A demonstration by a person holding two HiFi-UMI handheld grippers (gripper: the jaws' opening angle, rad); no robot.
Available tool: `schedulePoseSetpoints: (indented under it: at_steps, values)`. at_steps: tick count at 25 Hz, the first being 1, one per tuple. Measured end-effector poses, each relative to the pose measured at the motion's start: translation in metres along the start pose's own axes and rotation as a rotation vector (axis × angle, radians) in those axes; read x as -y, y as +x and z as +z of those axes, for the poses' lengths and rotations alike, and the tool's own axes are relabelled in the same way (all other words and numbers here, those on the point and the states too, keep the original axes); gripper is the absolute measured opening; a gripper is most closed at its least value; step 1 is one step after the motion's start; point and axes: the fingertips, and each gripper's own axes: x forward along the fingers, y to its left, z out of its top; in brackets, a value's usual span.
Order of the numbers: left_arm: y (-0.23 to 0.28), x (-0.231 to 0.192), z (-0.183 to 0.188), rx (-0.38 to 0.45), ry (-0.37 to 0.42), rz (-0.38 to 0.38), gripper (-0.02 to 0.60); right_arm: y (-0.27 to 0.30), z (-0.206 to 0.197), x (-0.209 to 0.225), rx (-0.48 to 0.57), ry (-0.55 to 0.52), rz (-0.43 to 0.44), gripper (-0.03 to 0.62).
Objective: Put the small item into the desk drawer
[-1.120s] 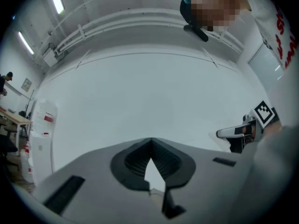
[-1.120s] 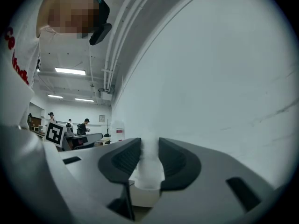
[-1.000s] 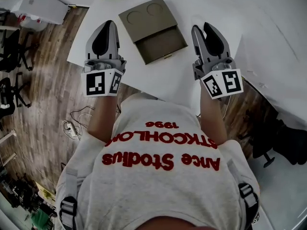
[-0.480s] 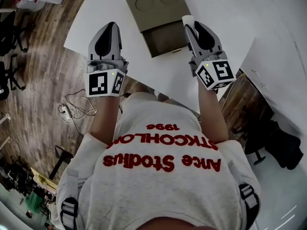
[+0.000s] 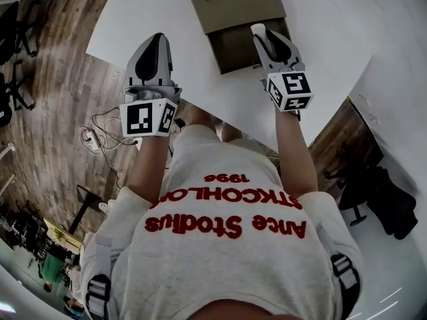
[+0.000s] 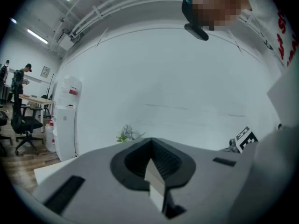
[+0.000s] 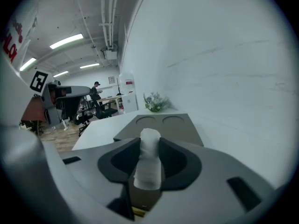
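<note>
Right tool point(image 5: 265, 37) clamped on the small item point(image 7: 148, 164), a white wrapped roll. Pads press on both its sides and its end pokes out past the tips. Tool and item hang over the right side of the open drawer point(image 5: 235, 47), which is pulled out toward the near edge of the bench point(image 5: 150, 9). Brown drawer unit point(image 5: 230, 2) sits behind it, two round recesses on top. Left tool point(image 5: 154, 44) closed on nothing, pads together, over the bench's near-left edge.
</note>
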Motion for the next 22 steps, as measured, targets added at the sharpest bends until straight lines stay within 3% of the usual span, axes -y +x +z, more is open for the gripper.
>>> schedulePoseSetpoints:
  at_steps: [10, 17, 22]
  values:
    - [-0.006, 0.003, -0.009, -0.015, -0.006, -0.004, 0.005, 0.01, -0.046, -0.003, -0.211, -0.127, -0.032, 0.17]
    - [-0.002, 0.008, 0.013, 0.037, 0.006, -0.012, 0.005, -0.014, 0.014, 0.012, 0.023, -0.001, -0.068, 0.031]
    - [-0.002, 0.013, 0.039, 0.085, 0.022, -0.019, 0.005, -0.043, 0.071, 0.017, 0.207, 0.056, -0.075, 0.011]
